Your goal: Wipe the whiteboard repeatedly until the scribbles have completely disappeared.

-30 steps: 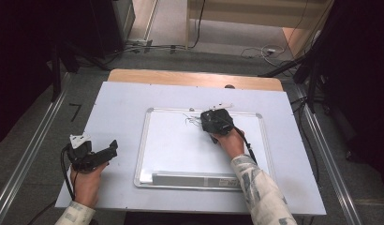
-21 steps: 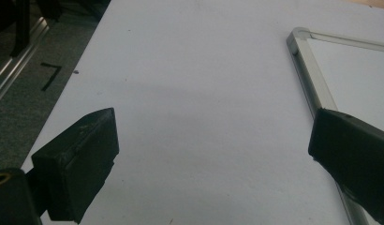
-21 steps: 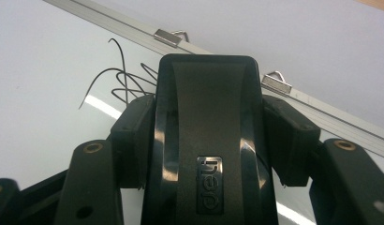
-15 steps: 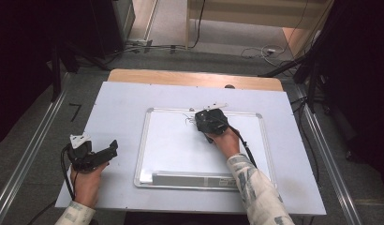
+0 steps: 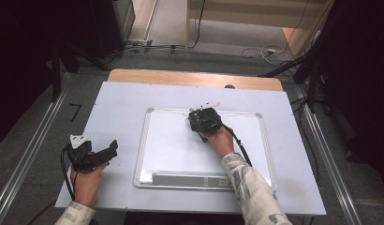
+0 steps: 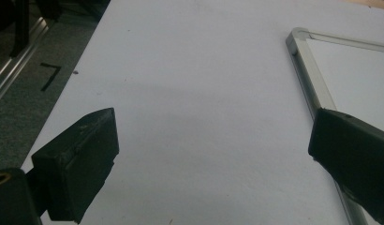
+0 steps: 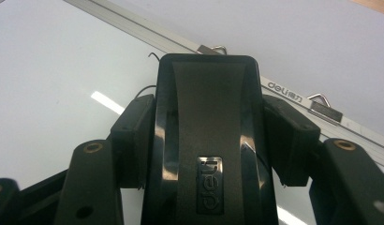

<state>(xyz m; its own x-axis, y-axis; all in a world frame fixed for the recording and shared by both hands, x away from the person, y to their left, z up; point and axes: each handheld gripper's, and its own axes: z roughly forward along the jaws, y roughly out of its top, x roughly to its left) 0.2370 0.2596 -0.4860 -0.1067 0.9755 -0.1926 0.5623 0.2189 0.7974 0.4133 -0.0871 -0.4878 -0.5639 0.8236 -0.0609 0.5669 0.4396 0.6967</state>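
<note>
Eraser (image 7: 211, 140) clamped in right tongs (image 7: 209, 136).

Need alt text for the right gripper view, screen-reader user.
Close-up of the right gripper with its two black fingers clamped on the sides of a glossy black whiteboard eraser, held over a whiteboard. A few thin pen strokes show on the board beside the eraser, and the board's aluminium frame with two hanging hooks runs diagonally behind, on a pale table.

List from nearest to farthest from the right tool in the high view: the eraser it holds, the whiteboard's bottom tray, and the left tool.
1. Eraser: clamped in the right tool, on the whiteboard.
2. Bottom tray: along the whiteboard's near edge.
3. Left tool: off the whiteboard, by the table's left edge.
</note>
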